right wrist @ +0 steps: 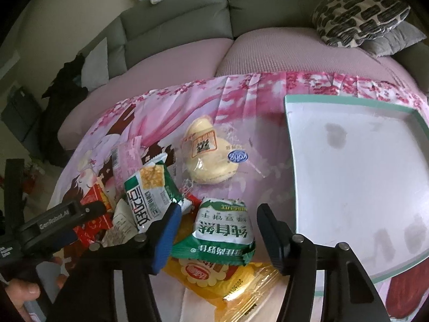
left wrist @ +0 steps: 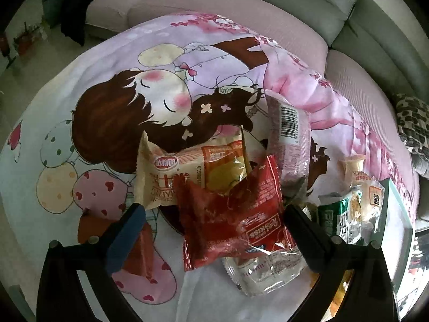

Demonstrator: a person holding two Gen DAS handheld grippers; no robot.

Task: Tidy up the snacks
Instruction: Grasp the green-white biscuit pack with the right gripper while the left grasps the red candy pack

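Observation:
A pile of snack packets lies on a cartoon-print cloth (left wrist: 107, 102). My left gripper (left wrist: 215, 210) hangs over a red packet (left wrist: 241, 204). Its jaws stand wide, and the blue pad is well clear of the wrapper. A cream packet (left wrist: 171, 171) and a pink barcoded packet (left wrist: 289, 134) lie just beyond. My right gripper (right wrist: 219, 209) straddles a green-and-white packet (right wrist: 225, 230). The blue pad sits at the packet's left edge, and a slim gap shows at the black finger (right wrist: 273, 238). That packet lies on a yellow packet (right wrist: 214, 276).
A white tray with a teal rim (right wrist: 348, 102) sits to the right, with nothing in it. A yellow pastry in clear wrap (right wrist: 206, 155) lies alone mid-cloth. A green cracker packet (right wrist: 147, 187) lies left of it. A hand (right wrist: 24, 292) holds the other gripper at lower left. A sofa (right wrist: 241, 5) stands behind.

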